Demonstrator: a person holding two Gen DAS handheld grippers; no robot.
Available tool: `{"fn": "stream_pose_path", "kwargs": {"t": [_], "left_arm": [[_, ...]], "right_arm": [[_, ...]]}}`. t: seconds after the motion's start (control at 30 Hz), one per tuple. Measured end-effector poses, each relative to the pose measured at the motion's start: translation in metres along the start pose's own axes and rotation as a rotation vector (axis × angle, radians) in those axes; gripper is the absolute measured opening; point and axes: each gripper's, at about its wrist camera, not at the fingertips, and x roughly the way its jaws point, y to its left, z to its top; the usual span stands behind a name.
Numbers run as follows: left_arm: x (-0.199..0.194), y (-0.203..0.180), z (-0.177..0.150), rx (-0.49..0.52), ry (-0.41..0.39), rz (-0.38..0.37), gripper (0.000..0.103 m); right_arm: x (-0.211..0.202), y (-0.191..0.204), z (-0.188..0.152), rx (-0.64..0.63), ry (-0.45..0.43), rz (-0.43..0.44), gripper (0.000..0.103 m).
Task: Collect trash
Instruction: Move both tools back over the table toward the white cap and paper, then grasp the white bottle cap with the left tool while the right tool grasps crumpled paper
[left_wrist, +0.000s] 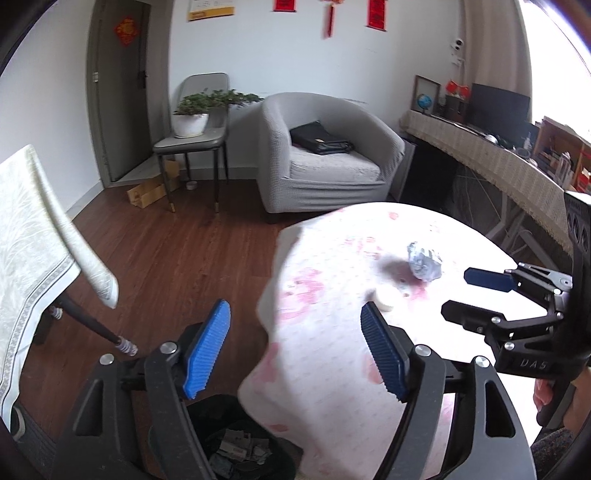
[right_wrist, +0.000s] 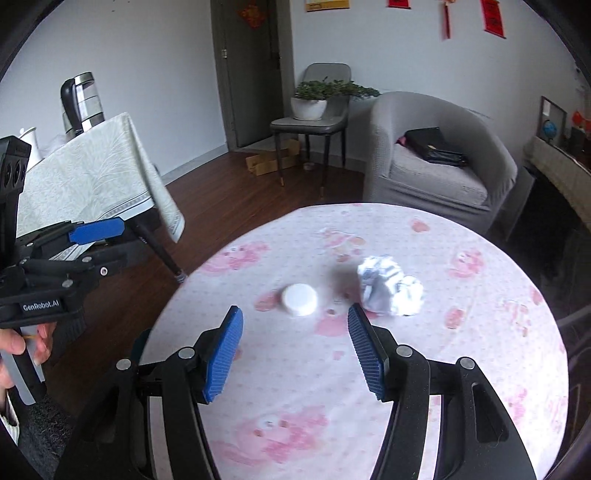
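A crumpled white paper ball (right_wrist: 390, 291) and a round white lid (right_wrist: 300, 299) lie on the round table with a pink patterned cloth (right_wrist: 369, 406). My right gripper (right_wrist: 295, 354) is open and empty, hovering just short of the lid. In the left wrist view the paper ball (left_wrist: 424, 261) and lid (left_wrist: 384, 300) also show. My left gripper (left_wrist: 295, 350) is open and empty at the table's left edge, above a black trash bin (left_wrist: 236, 443) with paper scraps in it. The right gripper (left_wrist: 461, 291) shows open in the left wrist view.
A second table with a pale green cloth (right_wrist: 92, 177) and a kettle (right_wrist: 83, 99) stands at the left. A grey armchair (right_wrist: 436, 162) with a black bag, and a chair with a potted plant (right_wrist: 314, 99), stand beyond. Dark wooden floor (left_wrist: 166, 251) lies between.
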Motion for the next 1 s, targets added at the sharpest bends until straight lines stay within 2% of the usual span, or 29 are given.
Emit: {"fn": "stream_pose_path", "kwargs": {"t": [0.23,0.5,0.6,0.83,1.0], "left_arm": [[0.026,-0.037,0.003,0.038,0.023,-0.036,0.078],[0.059,-0.065,0.0,0.066,0.073,-0.061,0.076],[0.07,-0.072,-0.002,0.078,0.09,-0.057,0.071],[0.086,-0.089,-0.003,0.098,0.107,-0.062,0.068],[0.1,-0.095,-0.004,0.104,0.141,-0.051,0.061]], "right_arm": [[-0.006,-0.041,-0.007,0.064,0.014,-0.035,0.068],[-0.01,-0.085,-0.017,0.165,0.02,-0.023,0.071],[-0.01,-0.094,-0.021,0.186,0.028,-0.023,0.071],[-0.005,-0.107,-0.026,0.218,0.046,-0.02,0.071],[-0.004,-0.106,-0.025,0.211,0.049,-0.009,0.071]]}}
